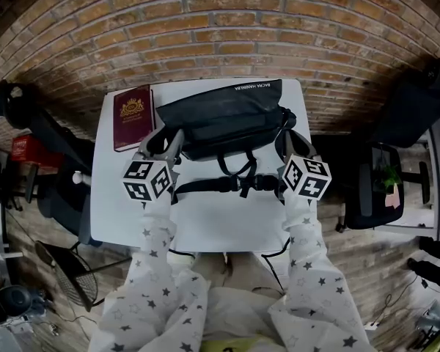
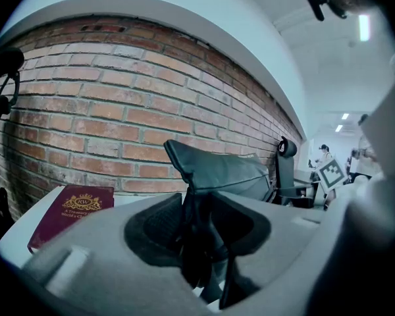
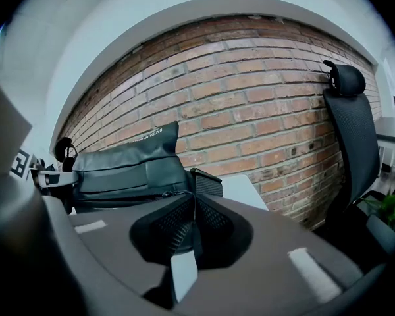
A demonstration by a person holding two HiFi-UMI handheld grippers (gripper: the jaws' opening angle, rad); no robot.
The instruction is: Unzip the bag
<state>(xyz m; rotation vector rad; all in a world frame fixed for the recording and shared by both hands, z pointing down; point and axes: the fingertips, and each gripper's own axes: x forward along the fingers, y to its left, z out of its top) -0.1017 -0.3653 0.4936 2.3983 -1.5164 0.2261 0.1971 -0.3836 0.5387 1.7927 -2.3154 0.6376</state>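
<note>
The bag (image 1: pixel 220 116) lies across the upper middle of the white bench (image 1: pixel 205 226), its strap (image 1: pixel 220 184) trailing toward the lower part of the frame and a burgundy book (image 1: pixel 133 116) just beside it at the upper left. My left hand-held gripper (image 1: pixel 165 139) is at the bag's left end; in its own view it is clenched on a fold of the dark fabric, which bunches between the pads. My right hand-held gripper (image 1: pixel 287 141) is at the bag's right end. Its view shows the jaws pinched nearly together on a thin cord, which I take to be the zipper pull (image 3: pixel 178 192), running from the bag's near corner into the pads. So both grips look set: one end anchored, the pull taken. I see no gap along the top of the bag in the head view, so I judge the zip closed or barely started. The whole run of the slider across the bag is left to do.
</note>
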